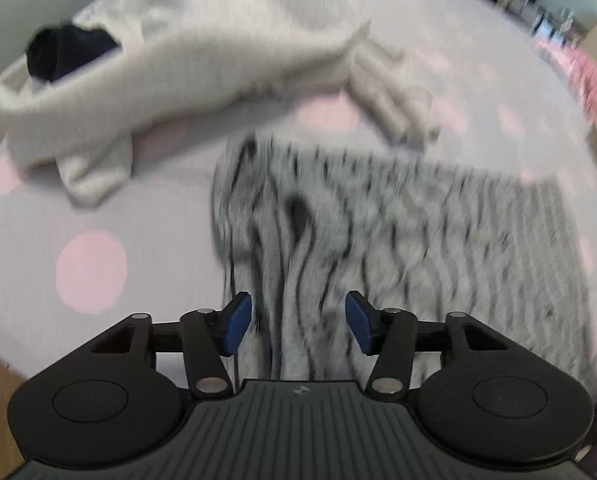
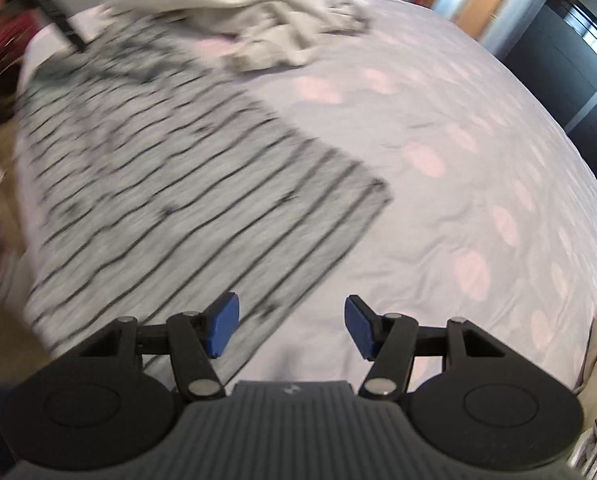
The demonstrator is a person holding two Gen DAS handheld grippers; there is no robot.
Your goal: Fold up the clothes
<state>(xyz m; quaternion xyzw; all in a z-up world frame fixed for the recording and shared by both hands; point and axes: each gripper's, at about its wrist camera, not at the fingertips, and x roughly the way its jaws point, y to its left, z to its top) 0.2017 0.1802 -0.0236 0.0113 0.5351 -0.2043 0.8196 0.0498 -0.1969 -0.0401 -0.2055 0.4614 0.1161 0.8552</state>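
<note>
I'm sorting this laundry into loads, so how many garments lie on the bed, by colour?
Grey with black stripes: 1, the striped garment
Cream-white: 1, the cream garment
Dark navy or black: 1, the dark item on the cream one
Total: 3

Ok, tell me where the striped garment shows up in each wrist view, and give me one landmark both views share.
Left wrist view: the striped garment fills the centre and right, running down between the open left gripper fingers.
Right wrist view: the striped garment covers the left and centre, its corner pointing right; the open right gripper hovers past its near edge.
Shared landmark: the cream garment lying beyond it on the pink-dotted bedsheet.
</note>
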